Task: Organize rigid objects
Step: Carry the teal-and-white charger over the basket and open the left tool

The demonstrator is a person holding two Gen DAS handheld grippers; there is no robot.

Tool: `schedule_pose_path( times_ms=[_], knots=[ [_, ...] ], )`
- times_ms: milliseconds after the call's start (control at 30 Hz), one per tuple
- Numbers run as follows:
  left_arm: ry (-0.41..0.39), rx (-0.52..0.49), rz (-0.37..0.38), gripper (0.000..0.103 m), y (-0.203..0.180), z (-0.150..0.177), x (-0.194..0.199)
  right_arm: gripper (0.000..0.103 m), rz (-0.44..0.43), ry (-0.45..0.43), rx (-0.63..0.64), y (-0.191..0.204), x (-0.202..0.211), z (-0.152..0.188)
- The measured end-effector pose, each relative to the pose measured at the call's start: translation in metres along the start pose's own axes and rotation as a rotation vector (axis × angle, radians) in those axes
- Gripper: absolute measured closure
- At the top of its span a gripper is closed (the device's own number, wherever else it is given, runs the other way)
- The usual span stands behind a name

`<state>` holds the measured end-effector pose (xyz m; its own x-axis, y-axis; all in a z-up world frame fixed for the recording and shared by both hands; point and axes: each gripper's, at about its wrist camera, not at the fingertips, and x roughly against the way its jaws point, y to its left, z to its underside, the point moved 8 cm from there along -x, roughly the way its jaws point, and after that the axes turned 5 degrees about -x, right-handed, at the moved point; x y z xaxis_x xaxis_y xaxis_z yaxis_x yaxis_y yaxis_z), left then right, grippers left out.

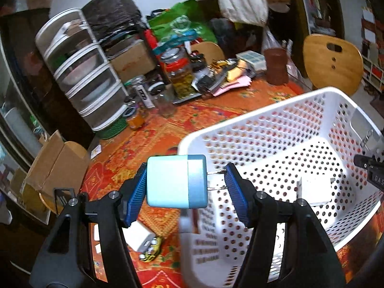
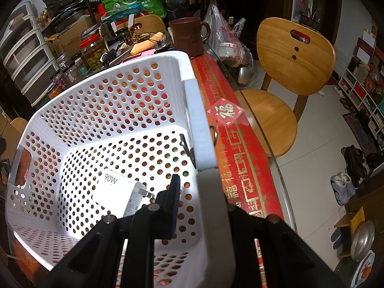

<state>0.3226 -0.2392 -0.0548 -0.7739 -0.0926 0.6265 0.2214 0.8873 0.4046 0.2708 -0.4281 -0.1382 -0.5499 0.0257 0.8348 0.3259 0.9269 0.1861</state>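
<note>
My left gripper (image 1: 186,188) holds a light blue charger plug (image 1: 176,181) between its blue pads, its prongs pointing right, just over the near left rim of the white perforated basket (image 1: 300,105). A white 90W charger (image 2: 117,195) lies on the basket floor; it also shows in the left wrist view (image 1: 314,190). My right gripper (image 2: 201,189) is shut on the basket's right wall (image 2: 199,124), one finger inside and one outside. On the table below the left gripper lie a white charger (image 1: 139,236) and a yellow toy car (image 1: 151,252).
The table has an orange-red patterned cloth (image 1: 148,139). At its back stand plastic drawers (image 1: 84,72), jars (image 1: 180,72), a brown mug (image 2: 189,36) and clutter. A cardboard box (image 1: 55,165) sits at the left. A wooden chair (image 2: 288,76) stands right of the table.
</note>
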Motion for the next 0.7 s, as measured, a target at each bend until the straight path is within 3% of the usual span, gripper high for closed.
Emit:
schedule_pose_path(
  times_ms=[233, 467, 567, 633, 700],
  knots=[
    [0.062, -0.043, 0.055, 0.042, -0.033, 0.005, -0.029, 0.086, 0.000, 0.001, 0.001, 0.000, -0.001, 0.000],
    [0.076, -0.011, 0.083, 0.041, -0.027, 0.008, -0.050, 0.086, -0.002, 0.000, -0.005, 0.000, -0.001, 0.000],
    [0.034, -0.022, 0.060, 0.018, -0.021, 0.004, -0.043, 0.086, -0.002, -0.001, -0.005, 0.000, -0.001, 0.001],
    [-0.029, -0.053, -0.003, 0.003, -0.013, 0.001, -0.027, 0.086, -0.003, 0.000, -0.006, 0.000, -0.001, 0.001],
    [-0.069, -0.053, -0.029, 0.001, 0.000, 0.002, -0.012, 0.086, -0.005, -0.001, -0.006, 0.000, 0.000, 0.001]
  ],
)
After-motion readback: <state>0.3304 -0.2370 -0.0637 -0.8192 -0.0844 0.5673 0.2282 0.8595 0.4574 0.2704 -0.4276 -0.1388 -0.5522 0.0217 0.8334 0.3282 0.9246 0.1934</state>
